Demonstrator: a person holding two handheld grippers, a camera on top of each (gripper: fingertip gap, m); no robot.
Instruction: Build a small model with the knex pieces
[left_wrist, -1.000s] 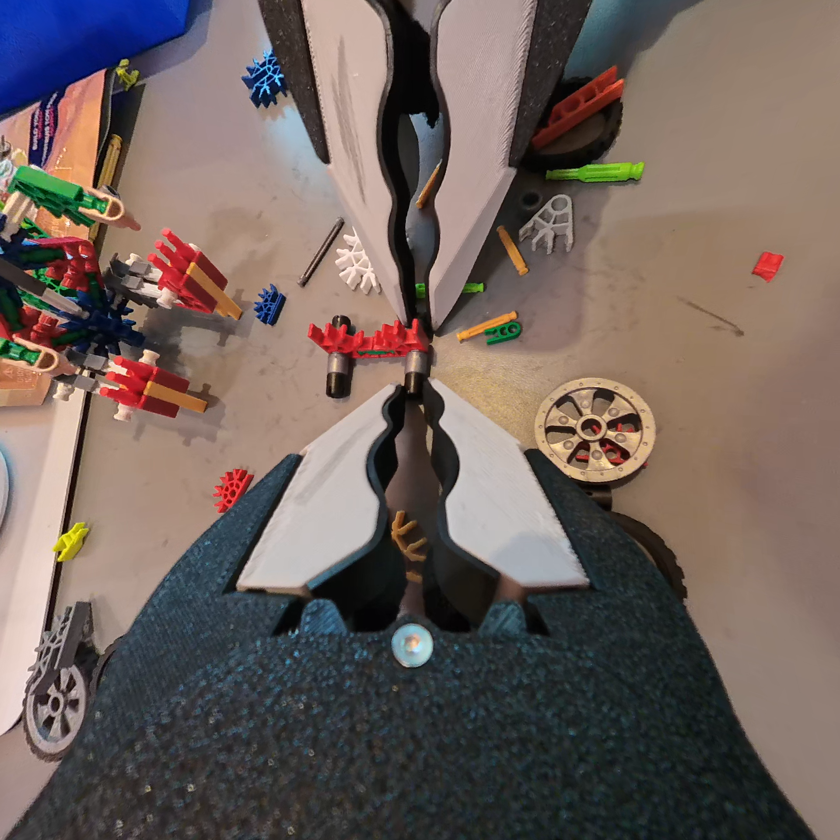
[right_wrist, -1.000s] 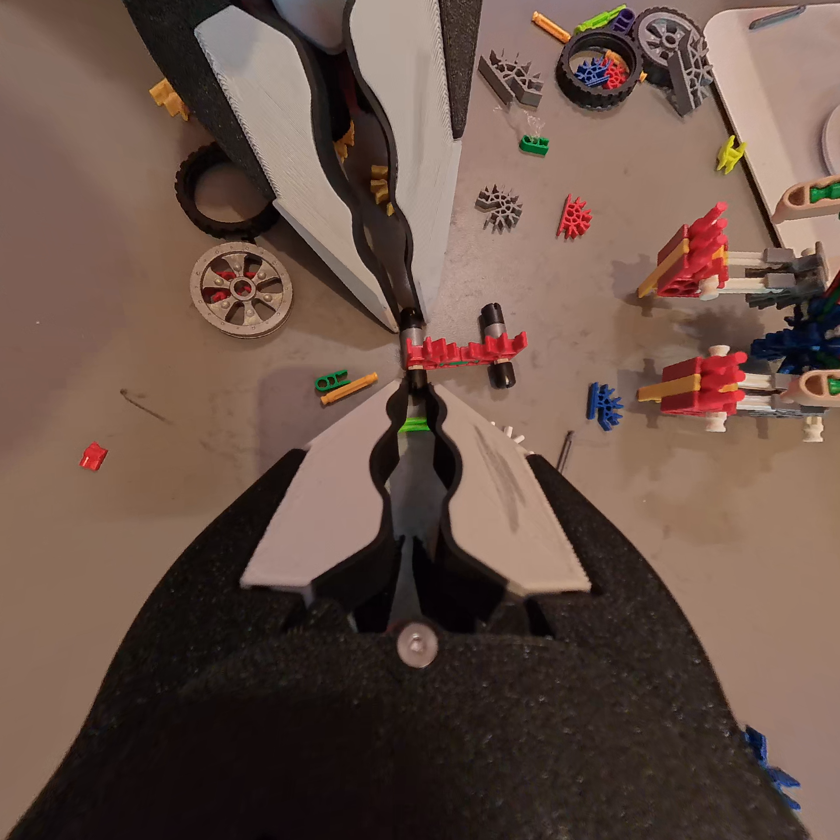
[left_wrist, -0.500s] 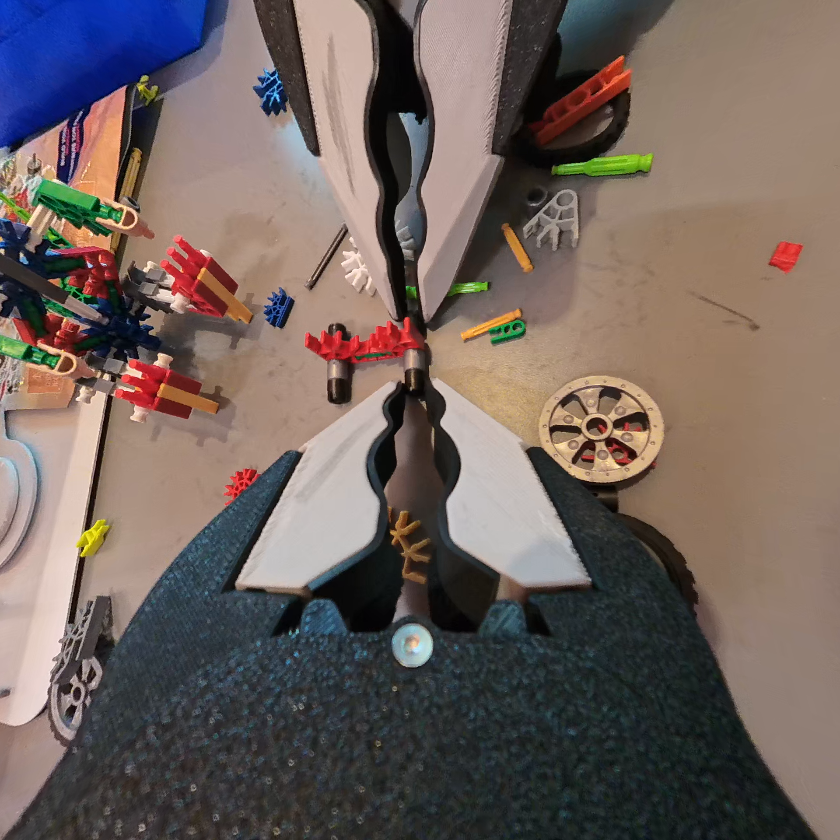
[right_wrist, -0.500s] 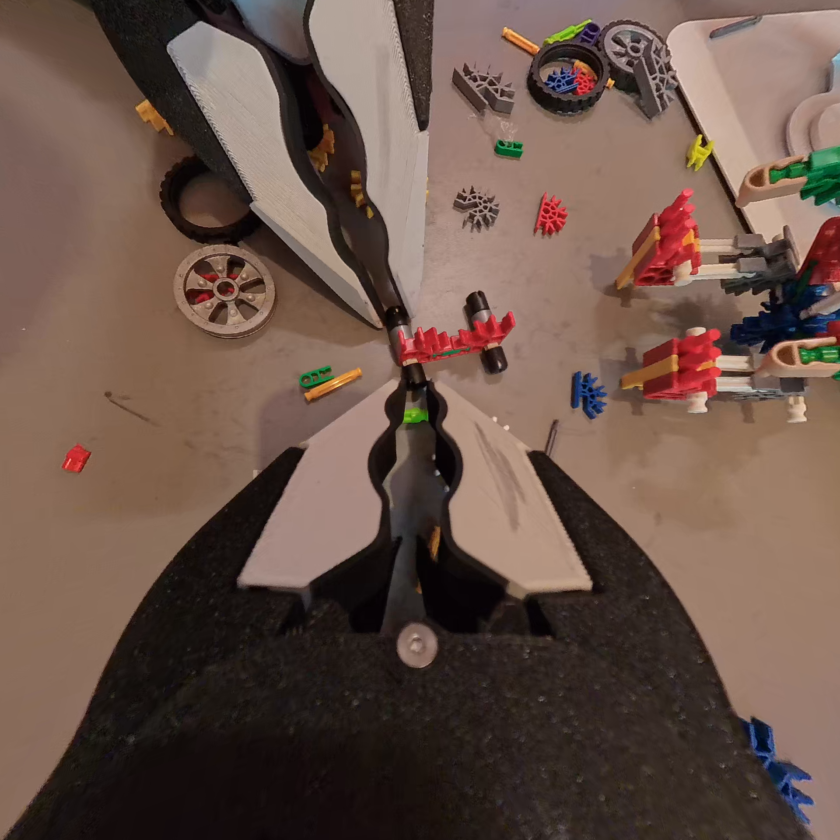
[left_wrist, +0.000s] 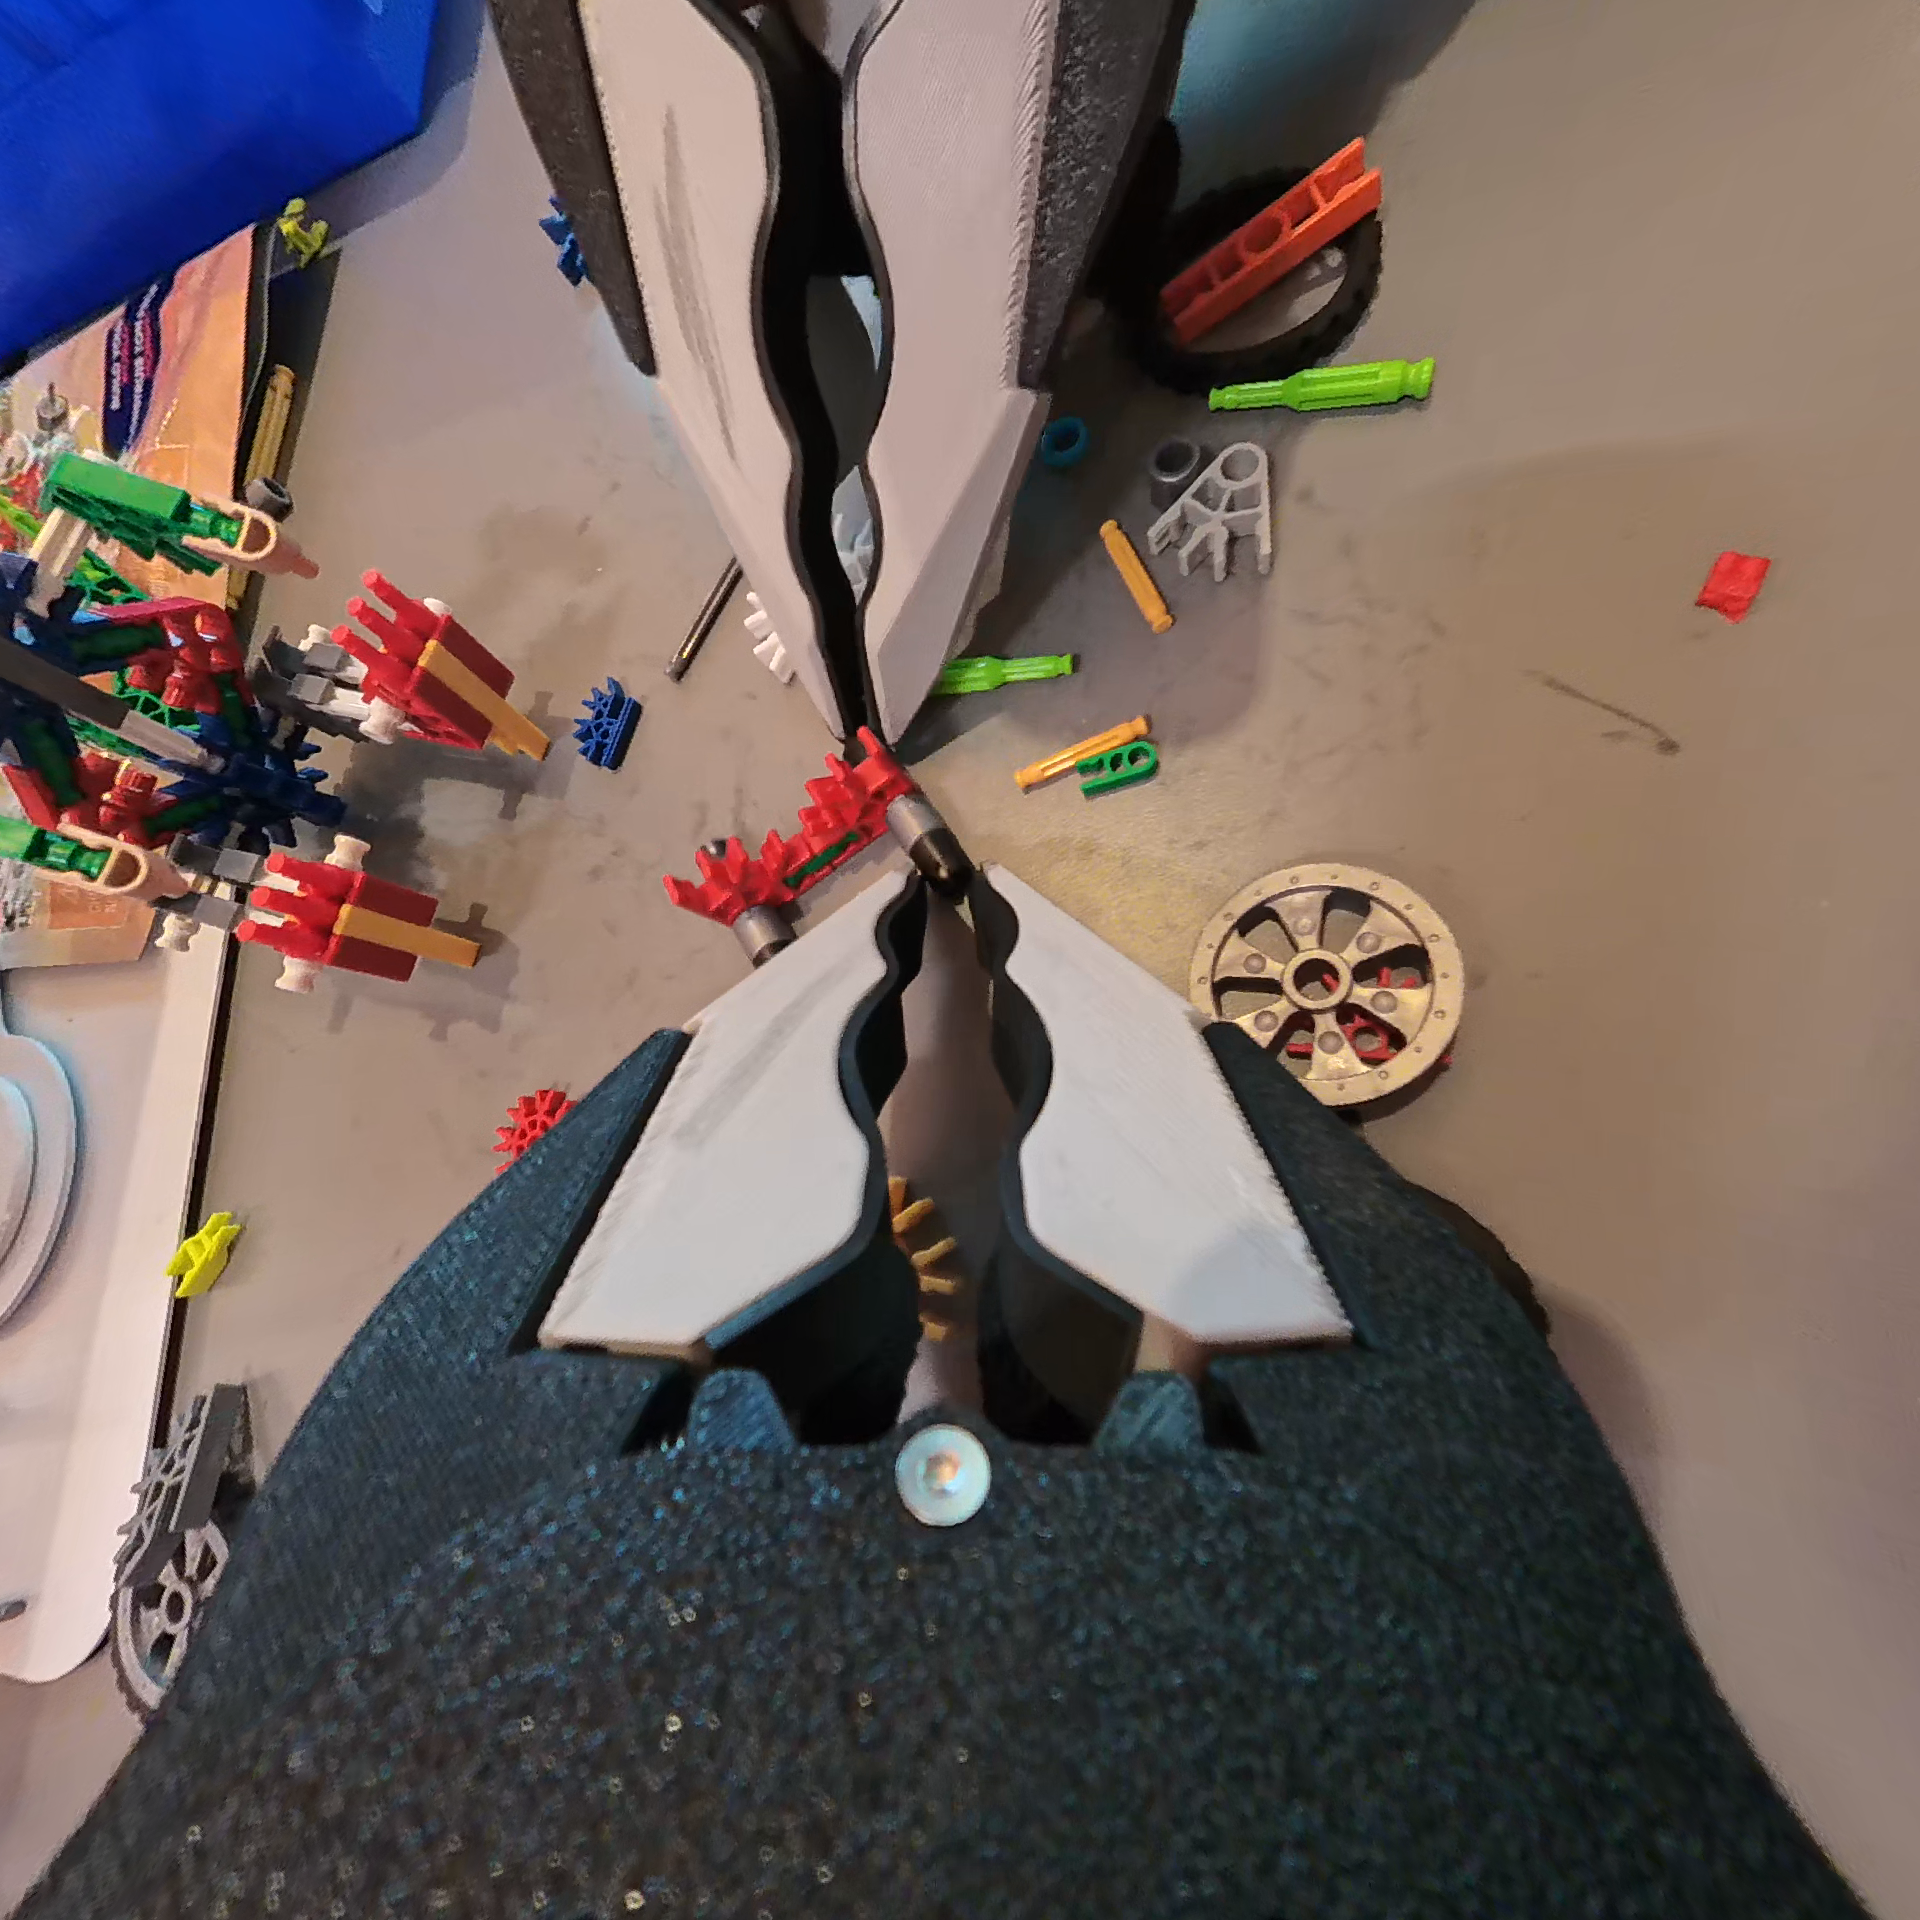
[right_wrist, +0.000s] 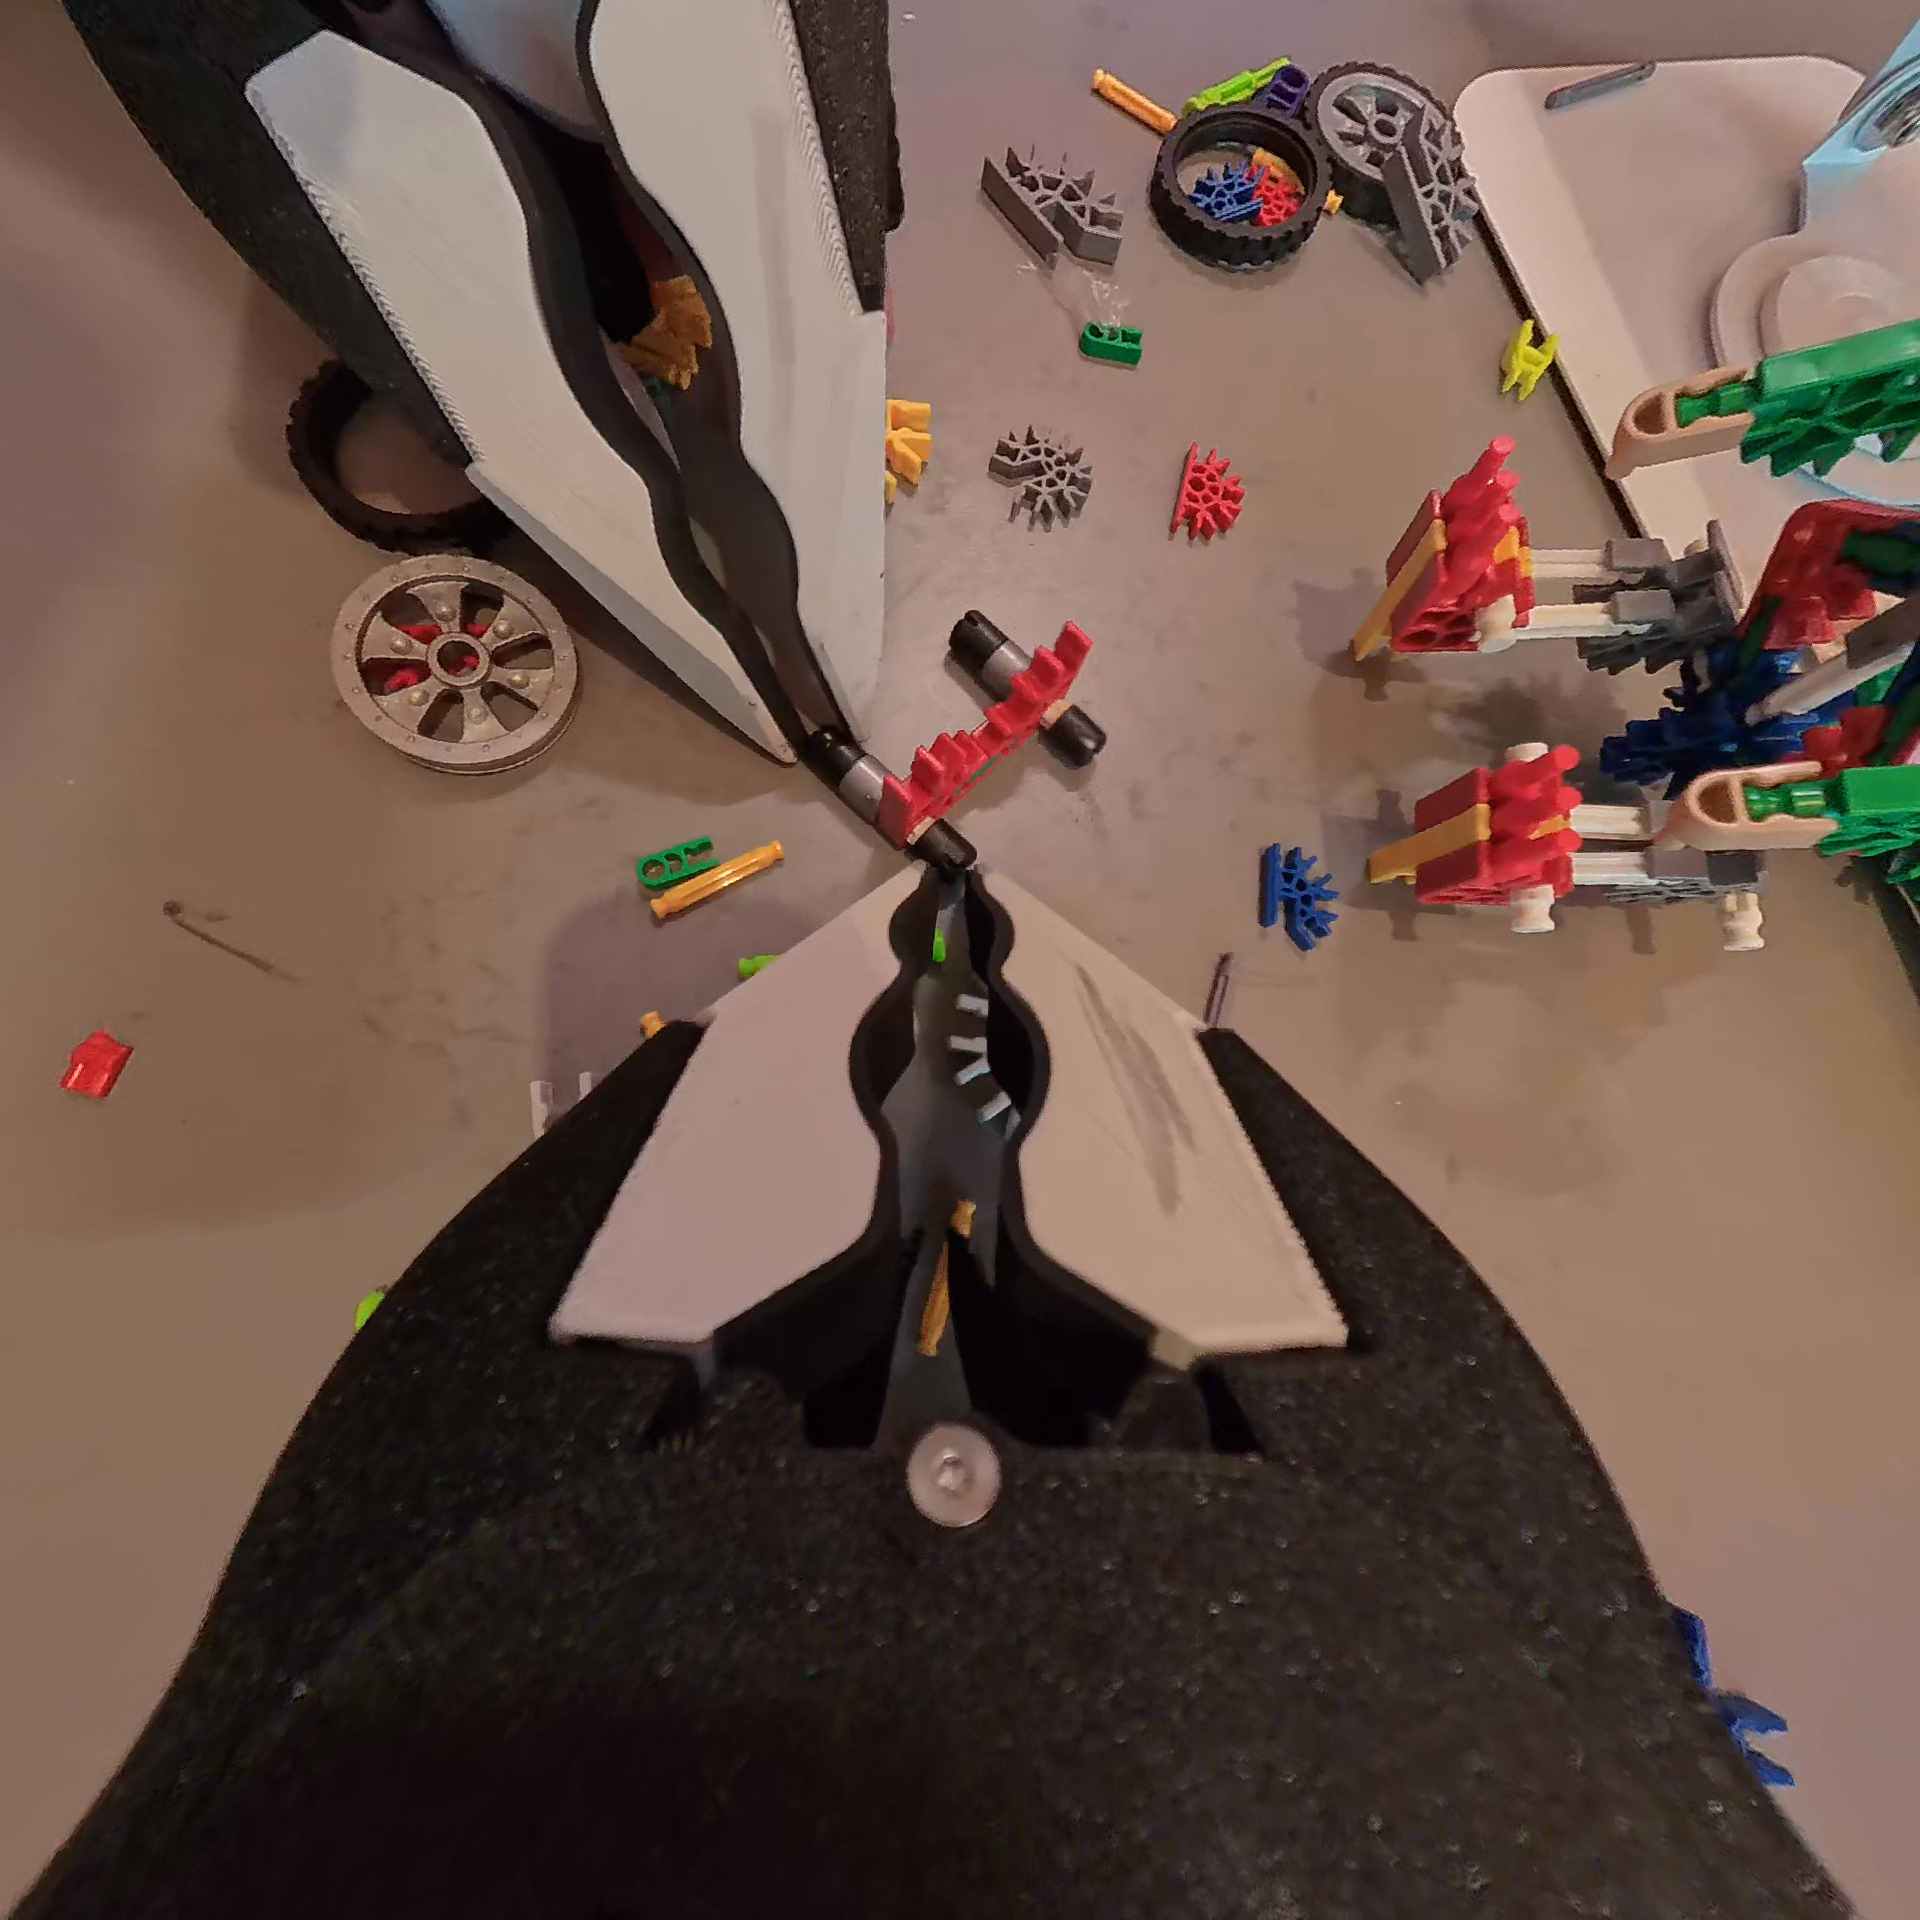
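A short rod (left_wrist: 920, 831) carrying red toothed connectors (left_wrist: 800, 842) is pinched at opposite ends by the left gripper (left_wrist: 945, 883) and right gripper (right_wrist: 940, 873), both pressed together; its axis runs between the tips.

The left gripper (left_wrist: 943, 883) and right gripper (right_wrist: 943, 871) meet tip to tip, both jaws closed nearly together.

Printed orange booklet (left_wrist: 156, 395) at the table's left edge, beside a blue bag (left_wrist: 177, 125), carries small lettering and pictures; too small and blurred to make out. No readable text, brand, number or sign on the loose plastic parts, wheels or tongs.
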